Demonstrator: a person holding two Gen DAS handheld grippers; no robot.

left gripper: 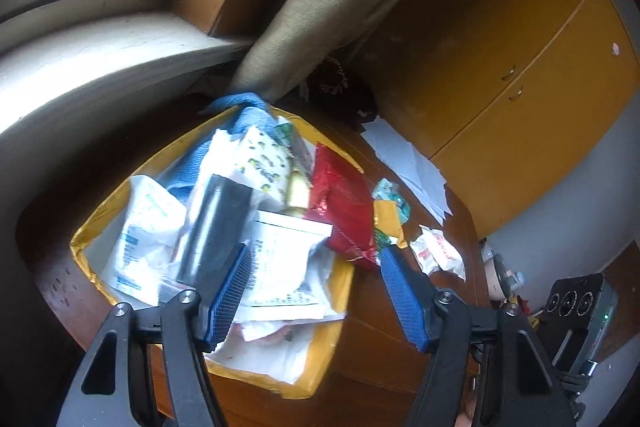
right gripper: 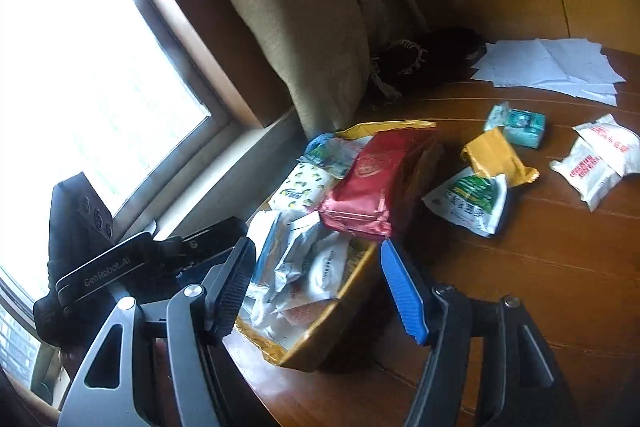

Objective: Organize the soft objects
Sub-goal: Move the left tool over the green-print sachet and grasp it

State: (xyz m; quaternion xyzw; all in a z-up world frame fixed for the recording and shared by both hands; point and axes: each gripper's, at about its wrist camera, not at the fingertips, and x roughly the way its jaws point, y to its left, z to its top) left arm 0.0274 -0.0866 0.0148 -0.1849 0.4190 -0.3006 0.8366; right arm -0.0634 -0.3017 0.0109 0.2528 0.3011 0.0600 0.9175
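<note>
A dark brown wooden table (right gripper: 500, 267) stands by a bright window (right gripper: 80, 67), with an olive curtain (right gripper: 304, 7) hanging to the tabletop and yellow cabinet doors (left gripper: 520, 67) behind.

The left gripper (left gripper: 316, 291) has its blue-padded jaws spread apart with nothing between them. Just ahead of and below them sits a yellow tray (left gripper: 340, 291) heaped with soft packets: a red pouch (left gripper: 344, 207) near the right jaw tip, a black item (left gripper: 216, 223) by the left jaw, white packets and a blue cloth (left gripper: 248, 115) farther ahead.

The right gripper (right gripper: 320, 287) also stands open and empty, hovering over the tray's near edge. Beyond its right jaw, loose on the table, lie a green-and-white sachet (right gripper: 468, 203), a yellow packet (right gripper: 496, 155), a teal packet (right gripper: 516, 125), white sachets (right gripper: 596, 163) and sheets of paper (right gripper: 552, 67).
</note>
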